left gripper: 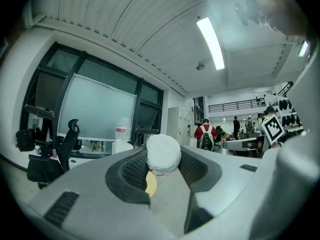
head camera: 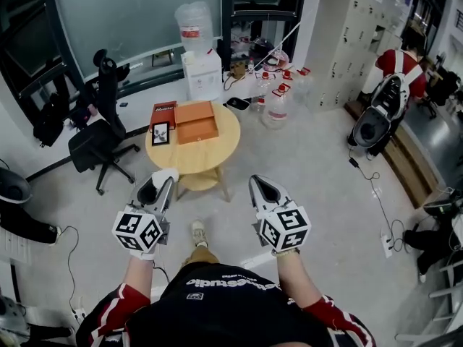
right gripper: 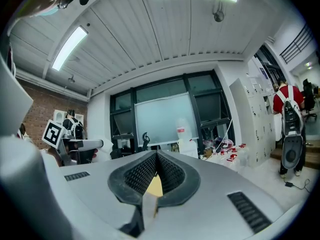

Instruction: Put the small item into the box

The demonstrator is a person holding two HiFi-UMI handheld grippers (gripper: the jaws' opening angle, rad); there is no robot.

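Carrying step, judged from the layout: item already picked up, not yet delivered. Left tongs [head camera: 157,191], lower left of the head view, clamped on a small white ball [left gripper: 163,153]; seen in the left gripper view sitting between the black ribbed pads, near their far end, with the jaws held apart by it. Right tongs [head camera: 266,189], lower middle, pressed together with nothing between them.

Target likely the orange box [head camera: 197,122], resting on the round wooden bench [head camera: 189,157] in the upper middle of the frame. Well apart from both tongs, with bare floor [head camera: 304,150] between. Hard to tell from here whether the box stands open or lidded.

Next move, as a guess: walk up to the bench, bring the left tongs over the box, lower, then let go. If lidded, probably a job for the free right tongs first. Worth keeping the squeeze steady on the way, since a round, soft-looking thing could slip or roll out.

Count: two tongs, one white ball, one orange box, one bench. Also on the bench, left of the box: one red-brown flat case [head camera: 163,112] and one small black-and-white card [head camera: 160,132]. One office chair [head camera: 101,136] at the left.
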